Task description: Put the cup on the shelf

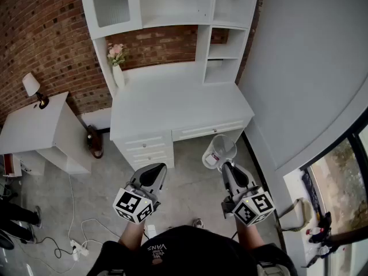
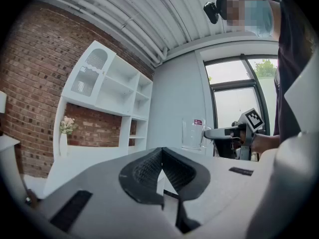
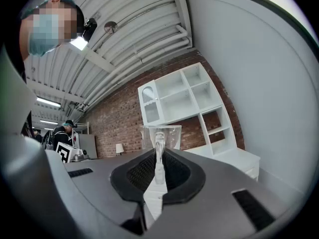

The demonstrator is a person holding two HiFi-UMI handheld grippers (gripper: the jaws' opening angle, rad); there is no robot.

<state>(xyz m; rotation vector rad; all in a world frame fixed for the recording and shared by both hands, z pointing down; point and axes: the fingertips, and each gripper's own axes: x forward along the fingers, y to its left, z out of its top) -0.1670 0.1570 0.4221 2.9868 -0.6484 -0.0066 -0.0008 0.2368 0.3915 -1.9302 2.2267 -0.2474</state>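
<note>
The clear, straight-sided cup with a side handle (image 1: 219, 151) was off the shelf and in the air, held out in front of the right gripper (image 1: 226, 167) above the grey concrete floor (image 1: 190, 191), just before the right end of the white desk (image 1: 178, 111). In the right gripper view the jaws were closed on the cup's thin clear handle, with the cup body (image 3: 160, 136) upright beyond the fingertips. From the left gripper view the cup (image 2: 193, 133) showed a small red label near its rim.

The left gripper (image 1: 154, 171) was beside the right one, well apart from the cup, its jaws pressed together with nothing between them.

Beyond both, the white hutch of open shelves (image 1: 230, 16) stood on the back of the desk against a red brick wall (image 1: 34, 33). A white vase of pink flowers (image 1: 118, 68) stood at the desk's left rear. To the left a small white side table (image 1: 34, 128) carried a white-shaded lamp (image 1: 32, 86).
</note>
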